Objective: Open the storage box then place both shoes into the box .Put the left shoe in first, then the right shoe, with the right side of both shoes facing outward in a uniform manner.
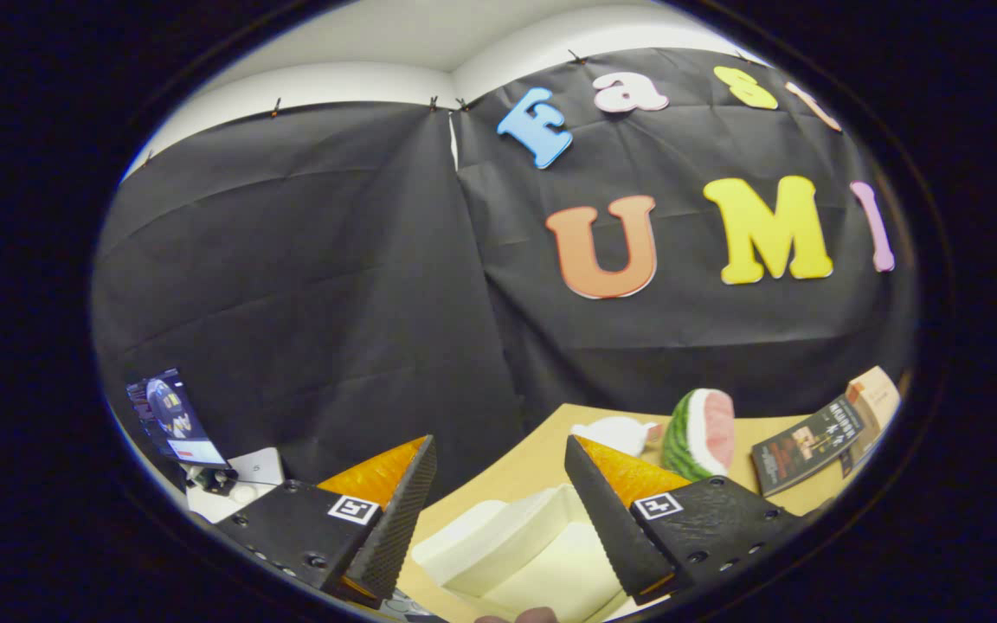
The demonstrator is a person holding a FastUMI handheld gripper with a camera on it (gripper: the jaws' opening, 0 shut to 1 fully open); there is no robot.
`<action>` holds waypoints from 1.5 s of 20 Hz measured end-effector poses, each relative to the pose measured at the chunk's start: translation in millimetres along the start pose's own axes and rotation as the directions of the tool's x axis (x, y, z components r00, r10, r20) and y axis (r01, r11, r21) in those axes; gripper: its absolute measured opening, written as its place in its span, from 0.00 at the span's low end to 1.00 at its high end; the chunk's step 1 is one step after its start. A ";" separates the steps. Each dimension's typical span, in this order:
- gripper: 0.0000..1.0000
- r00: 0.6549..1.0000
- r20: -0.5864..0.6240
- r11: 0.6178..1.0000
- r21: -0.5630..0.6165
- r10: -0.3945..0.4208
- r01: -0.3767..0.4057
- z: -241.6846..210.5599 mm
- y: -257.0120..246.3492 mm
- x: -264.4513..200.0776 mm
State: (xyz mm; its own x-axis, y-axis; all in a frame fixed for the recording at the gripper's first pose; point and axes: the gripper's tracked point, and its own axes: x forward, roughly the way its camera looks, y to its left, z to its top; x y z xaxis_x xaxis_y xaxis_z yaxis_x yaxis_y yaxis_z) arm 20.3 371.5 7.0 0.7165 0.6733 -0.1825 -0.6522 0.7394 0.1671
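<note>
Biggest thing in frame is the black cloth wall point(308, 285), running behind everything with a strip of white wall above it. Below that, a tan table point(542, 463) comes in from the right, its edge ending roughly past the left finger. On it, between the two fingers and just ahead of them, sits a cream-white storage box point(507, 545); it looks like the lid is raised or folded back with a pale inner surface showing, but can't say for sure if it's fully open from this angle. Gripper point(498, 502) is spread wide, nothing between the fingers, both black ribbed pads clear of the box. Beyond the right finger: a watermelon-slice toy point(702, 433), with a small white object point(615, 433) just beside it that I can't identify — might be part of a shoe, too hidden to tell. Further right, a dark booklet point(806, 443) lies by a tan carton point(878, 400). Off past the left finger, well apart from the table, a small screen point(171, 420) sits on a white stand. Progress judgement: early. Box step underway or possibly done; neither shoe is in the box or in the claw, so both placements, left then right, are still to do.
</note>
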 end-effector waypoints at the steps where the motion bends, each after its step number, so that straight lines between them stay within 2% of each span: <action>1: 0.93 0.999 0.013 0.999 -0.010 -0.036 0.036 2.5 -18.6 -13.8; 4: 0.95 0.987 0.034 0.986 -0.050 -0.155 0.157 4.0 -81.9 -60.6; 7: 0.96 0.961 0.020 0.959 -0.072 -0.274 0.275 -6.6 -150.5 -111.3; 10: 0.95 0.928 -0.009 0.926 -0.075 -0.373 0.371 -22.2 -212.2 -159.3; 13: 0.95 0.897 -0.055 0.898 -0.064 -0.439 0.436 -49.8 -261.5 -189.7; 16: 0.96 0.874 -0.116 0.882 -0.042 -0.471 0.470 -86.1 -289.4 -199.6; 20: 0.96 0.853 -0.233 0.880 -0.019 -0.466 0.475 -145.1 -298.3 -190.1; 26: 0.96 0.786 -0.433 0.854 0.066 -0.442 0.517 -227.3 -304.5 -172.0; 30: 0.96 0.720 -0.544 0.814 0.109 -0.431 0.570 -267.7 -314.5 -159.6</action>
State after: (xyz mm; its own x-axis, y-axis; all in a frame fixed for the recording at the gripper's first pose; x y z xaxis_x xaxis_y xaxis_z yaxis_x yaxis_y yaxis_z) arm 44.8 31.7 -275.8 0.6619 0.1665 -0.7309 -0.0957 0.9858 0.1379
